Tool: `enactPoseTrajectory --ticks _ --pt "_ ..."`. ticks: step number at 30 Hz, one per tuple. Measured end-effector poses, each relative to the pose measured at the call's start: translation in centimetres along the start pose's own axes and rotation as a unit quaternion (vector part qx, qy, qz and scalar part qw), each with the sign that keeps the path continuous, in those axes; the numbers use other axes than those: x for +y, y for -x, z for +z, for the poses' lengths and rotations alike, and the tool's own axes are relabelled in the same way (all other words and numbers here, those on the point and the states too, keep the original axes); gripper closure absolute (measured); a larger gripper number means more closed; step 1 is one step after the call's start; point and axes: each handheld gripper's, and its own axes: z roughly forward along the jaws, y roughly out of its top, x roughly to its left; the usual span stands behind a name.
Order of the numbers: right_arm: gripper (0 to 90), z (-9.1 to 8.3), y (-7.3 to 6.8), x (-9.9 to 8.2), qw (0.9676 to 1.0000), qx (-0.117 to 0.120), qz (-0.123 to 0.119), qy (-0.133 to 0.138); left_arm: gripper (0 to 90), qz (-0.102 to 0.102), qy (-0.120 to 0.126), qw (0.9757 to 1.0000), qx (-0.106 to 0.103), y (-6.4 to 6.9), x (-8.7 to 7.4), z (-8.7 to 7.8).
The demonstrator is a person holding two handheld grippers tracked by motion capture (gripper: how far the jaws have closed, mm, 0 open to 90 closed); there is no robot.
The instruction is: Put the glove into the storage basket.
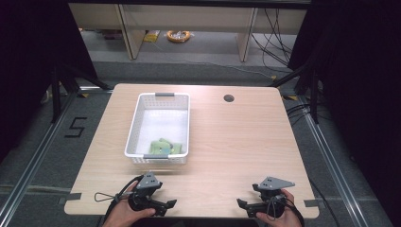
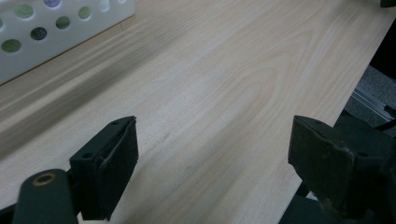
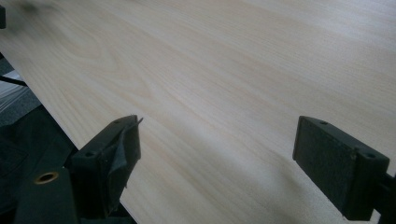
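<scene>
Grippers idling: I'm resting left gripper (image 2: 212, 154) and right gripper (image 3: 217, 158) wide apart, empty, at near table (image 1: 227, 142) edge; green items (image 1: 164, 147) lying in basket (image 1: 135, 123).

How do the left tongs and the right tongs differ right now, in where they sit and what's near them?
The left tongs rest at the table's near edge just in front of the white basket; the right tongs rest at the near edge farther right, with bare wood ahead. The left tongs' own view shows the basket's perforated wall; the right tongs' view shows plain wood. Both are hand-held, open and holding nothing.
</scene>
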Motion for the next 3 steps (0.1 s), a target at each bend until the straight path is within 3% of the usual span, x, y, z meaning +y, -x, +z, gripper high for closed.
enactPoseTrajectory --ticks 3 --pt "15.9 0.07 0.31 0.04 0.9999 0.010 -0.010 -0.005 15.8 0.001 -0.001 1.0000 -0.002 0.01 -0.02 0.01"
